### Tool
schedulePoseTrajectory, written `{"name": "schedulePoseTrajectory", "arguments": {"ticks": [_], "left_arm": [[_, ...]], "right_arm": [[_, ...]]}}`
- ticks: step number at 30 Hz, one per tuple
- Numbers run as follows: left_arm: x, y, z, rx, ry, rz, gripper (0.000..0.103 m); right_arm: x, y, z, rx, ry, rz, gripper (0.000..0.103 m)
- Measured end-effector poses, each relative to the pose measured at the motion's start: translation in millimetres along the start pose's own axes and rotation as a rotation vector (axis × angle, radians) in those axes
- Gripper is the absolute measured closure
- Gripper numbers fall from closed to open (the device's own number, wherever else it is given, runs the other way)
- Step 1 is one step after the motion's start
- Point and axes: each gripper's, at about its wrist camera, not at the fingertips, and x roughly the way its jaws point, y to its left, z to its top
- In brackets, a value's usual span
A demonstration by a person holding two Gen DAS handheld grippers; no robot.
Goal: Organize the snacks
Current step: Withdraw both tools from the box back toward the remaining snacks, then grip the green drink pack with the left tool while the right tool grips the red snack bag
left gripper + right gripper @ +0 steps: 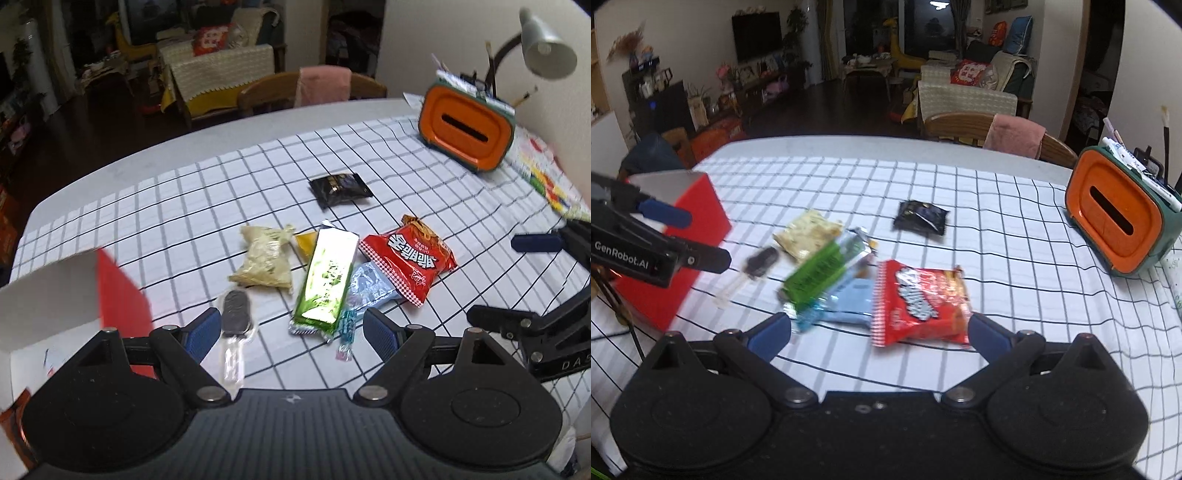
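Several snack packets lie in a loose heap on the checked tablecloth (424,155): a green packet (327,280), a red noodle packet (408,264), a beige packet (264,260), a light blue packet (369,288) and a dark oval snack in clear wrap (236,317). A black packet (340,188) lies apart, farther back. My left gripper (293,332) hovers open over the near end of the green packet and holds nothing. My right gripper (881,334) stands wide open just before the red noodle packet (919,302), pads not touching it. Each gripper appears in the other's view: right gripper (517,280), left gripper (690,236).
A red and white open box (701,206) stands at the left of the heap, close under the left gripper. An orange tissue holder with pens (1119,225) sits at the far right, by a desk lamp (546,48). A chair with a pink towel (1015,136) stands behind the table.
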Motion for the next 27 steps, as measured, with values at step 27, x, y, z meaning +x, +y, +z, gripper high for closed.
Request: {"name": "schedulePoseTrajectory", "arguments": {"ticks": [27], "left_arm": [[126,-11,42,-0.028,0.205,-0.027,0.024]], "right_arm": [[127,-65,17,0.141,0.151,0.038,0.002]]}}
